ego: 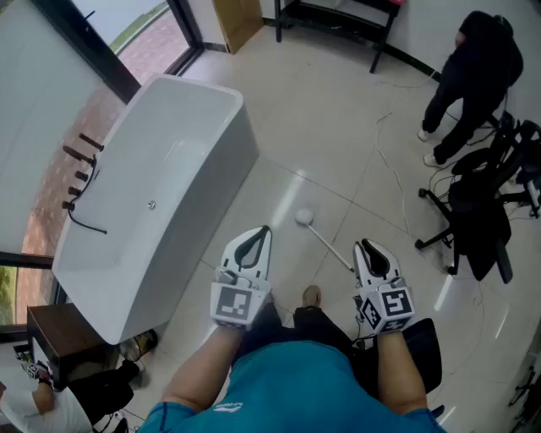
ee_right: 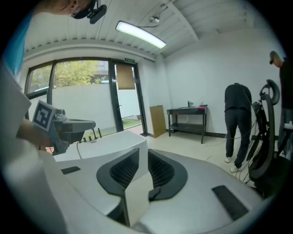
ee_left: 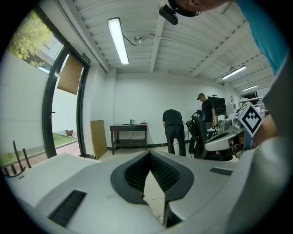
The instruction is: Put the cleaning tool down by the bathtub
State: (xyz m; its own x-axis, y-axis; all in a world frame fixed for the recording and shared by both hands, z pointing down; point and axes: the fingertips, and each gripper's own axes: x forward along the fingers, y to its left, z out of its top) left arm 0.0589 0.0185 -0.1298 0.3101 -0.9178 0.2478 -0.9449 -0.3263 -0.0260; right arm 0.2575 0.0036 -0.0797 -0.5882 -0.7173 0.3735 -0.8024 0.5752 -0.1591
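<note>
Head view: cleaning tool (ego: 304, 216) lies diagonally on floor, round head toward bathtub (ego: 161, 194); left gripper (ego: 265, 230) closed, right gripper (ego: 363, 245) slightly apart, apparently empty.

The floor (ego: 338, 127) is pale, glossy tile, with thin cables (ego: 394, 182) trailing across it on the right. Along the left runs a dark-framed window wall (ego: 127, 21), with red paving (ego: 156, 46) and grass (ego: 145, 21) outside. Against the white far wall (ee_left: 137, 98) stands a black table (ee_left: 129, 132), and a brown board (ee_left: 97, 137) leans just left of it. A black office chair (ego: 478, 207) stands on the right, near a person in black (ego: 473, 76) who bends forward. A dark cabinet (ego: 59, 326) sits near left. A tube light (ee_left: 117, 41) glows on the white ribbed ceiling (ee_left: 192, 32).
</note>
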